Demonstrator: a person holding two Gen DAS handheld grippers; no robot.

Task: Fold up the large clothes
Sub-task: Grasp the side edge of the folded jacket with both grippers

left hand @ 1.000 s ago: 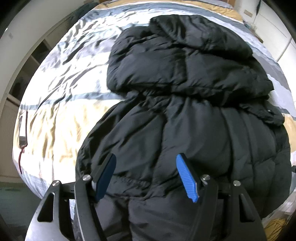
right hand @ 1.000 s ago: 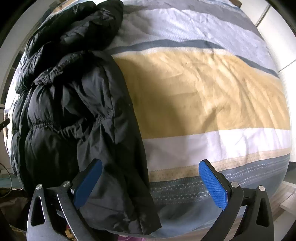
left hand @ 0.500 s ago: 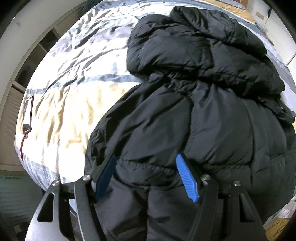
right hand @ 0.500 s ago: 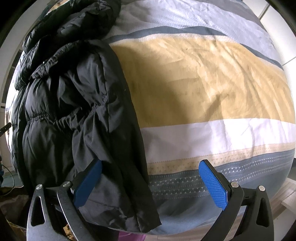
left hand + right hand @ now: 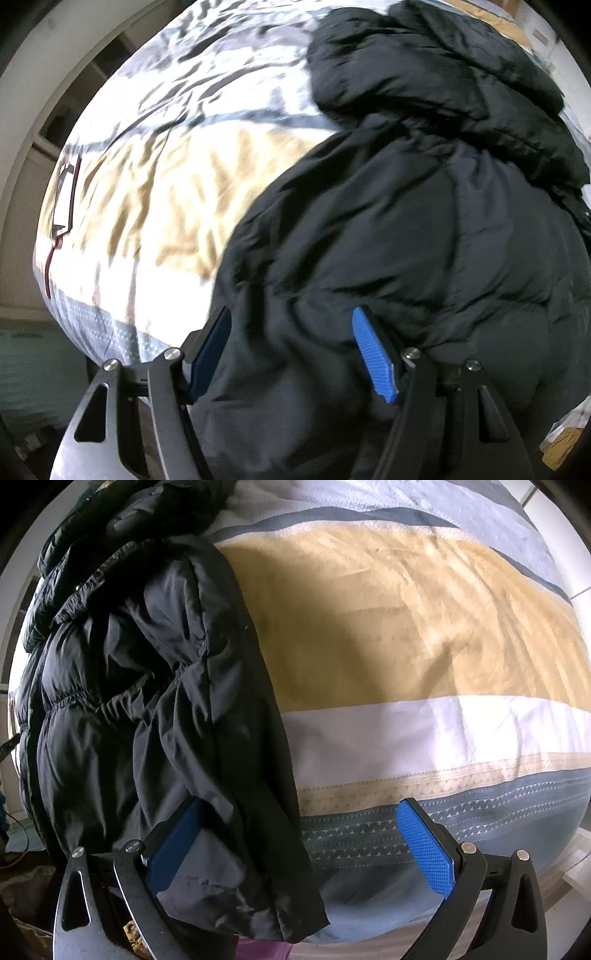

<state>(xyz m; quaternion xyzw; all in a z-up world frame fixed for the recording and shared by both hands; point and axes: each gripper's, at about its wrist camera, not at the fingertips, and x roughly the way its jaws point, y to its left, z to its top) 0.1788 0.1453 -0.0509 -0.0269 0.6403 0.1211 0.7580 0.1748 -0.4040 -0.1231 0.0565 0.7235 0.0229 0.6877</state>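
A large black puffer jacket (image 5: 406,206) lies on a striped bed, its hem hanging over the near edge. In the left wrist view my left gripper (image 5: 291,350) is open, its blue pads on either side of the hem fabric. In the right wrist view the jacket (image 5: 140,686) fills the left side, one edge draped down over the bed's front. My right gripper (image 5: 303,845) is open wide, the jacket's lower corner lying between its fingers, against the left pad (image 5: 173,845).
The bed cover (image 5: 406,635) has yellow, white and grey-blue stripes. A small flat device with a dark red cord (image 5: 64,192) lies near the bed's left edge. Shelving (image 5: 74,107) stands beyond the bed on the left. The floor shows under the bed's front edge.
The left gripper has moved down and closer to the jacket's hem, which now fills more of its view. The right gripper has edged slightly closer. Both stayed open.
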